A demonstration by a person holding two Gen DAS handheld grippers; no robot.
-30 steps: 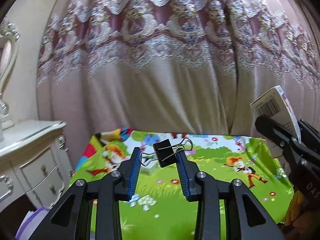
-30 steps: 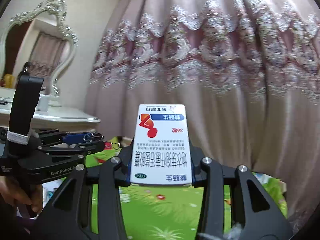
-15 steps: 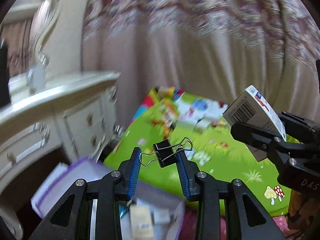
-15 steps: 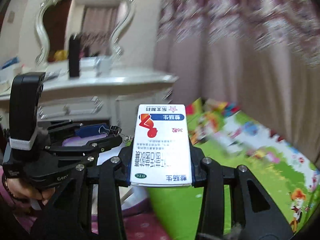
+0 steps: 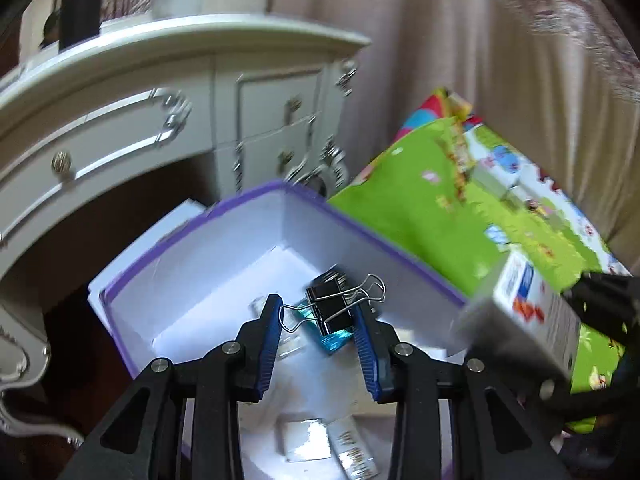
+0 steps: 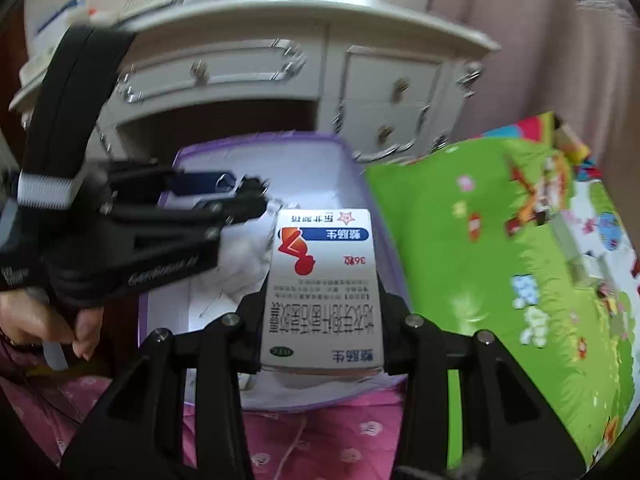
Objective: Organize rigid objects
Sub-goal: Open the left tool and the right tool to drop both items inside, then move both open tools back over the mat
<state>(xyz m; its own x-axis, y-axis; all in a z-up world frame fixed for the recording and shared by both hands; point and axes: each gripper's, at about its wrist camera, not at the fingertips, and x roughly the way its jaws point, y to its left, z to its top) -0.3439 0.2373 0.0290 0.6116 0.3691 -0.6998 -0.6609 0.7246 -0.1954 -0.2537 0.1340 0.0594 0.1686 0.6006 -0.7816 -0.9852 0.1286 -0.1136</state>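
My left gripper [image 5: 318, 312] is shut on a black binder clip [image 5: 334, 308] by its wire handles, above a purple-rimmed white box [image 5: 224, 248]. Inside the box lie a teal item [image 5: 338, 340], another black clip [image 5: 330, 280] and small packets [image 5: 306, 438]. My right gripper [image 6: 322, 280] is shut on a white medicine box [image 6: 322, 284] with red and blue print, held over the same purple box [image 6: 360, 200]. The medicine box [image 5: 524, 320] shows at the right of the left wrist view. The left gripper [image 6: 248, 200] shows at the left of the right wrist view.
A white dresser with drawers [image 5: 160, 92] stands behind the box. A green cartoon play mat [image 5: 460, 216] lies to the right. Beige curtains [image 5: 500, 60] hang behind. Pink patterned fabric [image 6: 340, 436] lies at the near side.
Both grippers swung left and down from facing the curtain to above the purple box. Both still hold their objects.
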